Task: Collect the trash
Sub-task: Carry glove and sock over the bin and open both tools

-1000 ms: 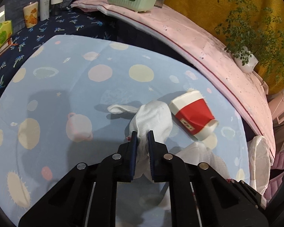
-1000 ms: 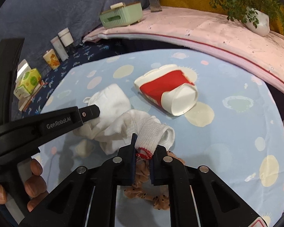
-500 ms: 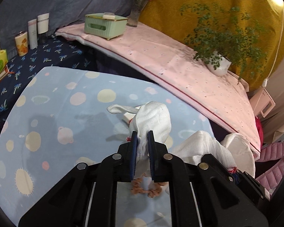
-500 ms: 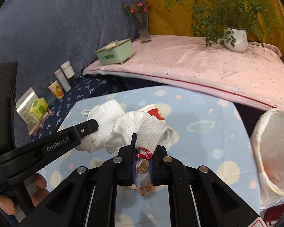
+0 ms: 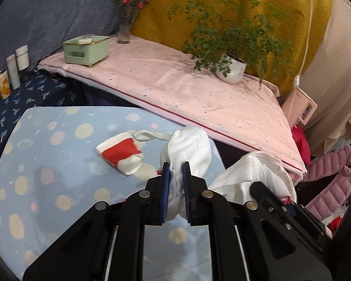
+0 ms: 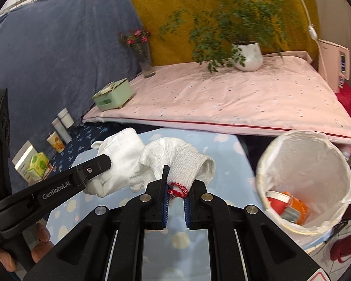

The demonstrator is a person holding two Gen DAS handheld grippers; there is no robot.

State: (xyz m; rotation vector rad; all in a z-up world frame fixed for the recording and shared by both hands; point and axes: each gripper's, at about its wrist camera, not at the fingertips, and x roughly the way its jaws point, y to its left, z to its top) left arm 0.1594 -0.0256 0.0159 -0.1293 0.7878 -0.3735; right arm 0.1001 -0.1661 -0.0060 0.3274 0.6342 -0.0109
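Note:
My left gripper [image 5: 175, 182] is shut on a smooth white glove [image 5: 187, 149] and holds it above the blue dotted table [image 5: 46, 164]. My right gripper [image 6: 175, 185] is shut on a knitted white glove with a red cuff [image 6: 182, 161], lifted beside the left one; this glove also shows in the left wrist view [image 5: 257, 175]. The smooth white glove [image 6: 121, 149] hangs from the left gripper in the right wrist view. A red and white paper cup [image 5: 121, 152] lies on its side on the table. A white-lined trash bin [image 6: 304, 178] stands off the table's right edge, holding a cup and orange trash.
A pink-covered bench [image 5: 175, 84] runs behind the table with a green box [image 5: 86, 48], a flower vase [image 5: 126, 23] and a potted plant [image 5: 231, 70]. Bottles and boxes [image 6: 56, 131] stand at the left on dark blue cloth. A pink jacket [image 5: 332, 180] lies at the right.
Both grippers have risen from the table with their gloves and swung right; the trash bin has come into fuller view and the paper cup has stayed on the table.

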